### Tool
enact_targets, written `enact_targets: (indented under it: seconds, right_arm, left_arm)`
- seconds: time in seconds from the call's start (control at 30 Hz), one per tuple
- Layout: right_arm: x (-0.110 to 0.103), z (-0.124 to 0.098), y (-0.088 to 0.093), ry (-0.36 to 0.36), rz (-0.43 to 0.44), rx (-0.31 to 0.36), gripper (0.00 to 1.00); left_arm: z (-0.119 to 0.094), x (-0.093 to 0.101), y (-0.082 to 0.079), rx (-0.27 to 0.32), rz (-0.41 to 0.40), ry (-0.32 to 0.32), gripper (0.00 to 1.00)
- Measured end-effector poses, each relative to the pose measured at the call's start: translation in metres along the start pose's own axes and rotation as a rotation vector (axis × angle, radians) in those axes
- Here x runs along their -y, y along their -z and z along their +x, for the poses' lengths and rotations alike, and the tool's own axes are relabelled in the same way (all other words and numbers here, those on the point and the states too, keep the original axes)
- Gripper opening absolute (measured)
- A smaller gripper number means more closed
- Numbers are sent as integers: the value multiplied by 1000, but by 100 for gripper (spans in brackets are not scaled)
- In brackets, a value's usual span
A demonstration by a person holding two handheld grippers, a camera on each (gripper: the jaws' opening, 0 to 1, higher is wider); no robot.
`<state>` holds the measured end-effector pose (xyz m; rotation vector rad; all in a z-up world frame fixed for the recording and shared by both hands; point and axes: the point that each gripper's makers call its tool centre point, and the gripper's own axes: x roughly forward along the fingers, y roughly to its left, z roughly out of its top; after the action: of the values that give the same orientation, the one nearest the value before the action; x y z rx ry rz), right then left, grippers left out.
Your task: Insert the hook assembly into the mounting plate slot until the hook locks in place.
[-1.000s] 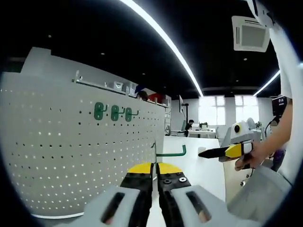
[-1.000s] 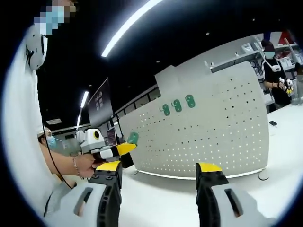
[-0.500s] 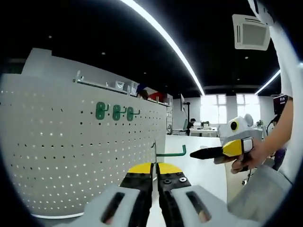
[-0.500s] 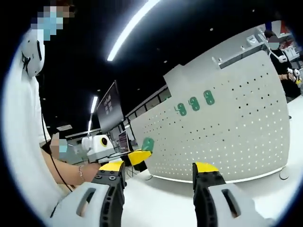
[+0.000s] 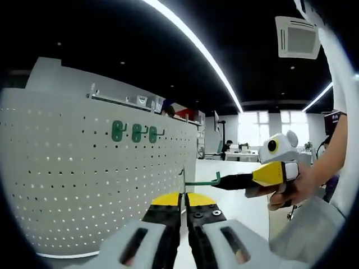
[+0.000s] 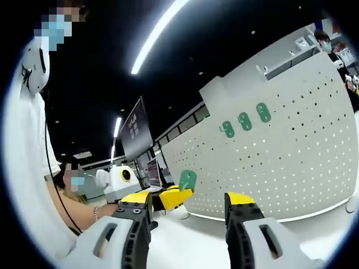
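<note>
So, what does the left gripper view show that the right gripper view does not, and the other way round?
Left gripper view: the green hook with its wire arm side-on, gripped in the shut left claw, the right claw tip near its end; also a ceiling vent and windows. Right gripper view: the hook's green back plate face-on beyond the open right claw, and a dark monitor. Both: the white pegboard carrying three green hooks, and the ceiling light strip.

We see a white table [image 5: 235, 196] with a curved white pegboard [image 5: 84, 179] standing upright on it. Three green hook plates [image 5: 134, 133] sit in a row high on the pegboard's perforated face.
</note>
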<state>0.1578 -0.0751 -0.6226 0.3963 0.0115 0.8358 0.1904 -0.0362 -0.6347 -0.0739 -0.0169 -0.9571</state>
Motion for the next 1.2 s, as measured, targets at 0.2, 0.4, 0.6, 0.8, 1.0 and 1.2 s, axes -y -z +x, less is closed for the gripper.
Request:
enact_targets:
  seconds: [0.2,0.4,0.6,0.8,1.0,1.2]
  right_arm:
    - [0,10,4,8,-16,-15,44]
    - [-1,15,4,7,7,1,40]
    - [-5,20,4,-7,-7,8,33]
    - [-6,25,1,-8,-7,17,28]
    - [-8,31,3,-6,-25,11,22]
    - [-9,36,4,4,-53,9,19]
  left_arm:
    - [1,0,2,-7,-1,-5,2]
    - [1,-1,1,-9,4,-15,2]
    - [1,0,0,-3,2,-17,2]
    - [0,0,-1,1,-1,-21,2]
    - [0,1,-1,-2,0,-22,2]
    - [0,2,2,-6,-4,-23,2]
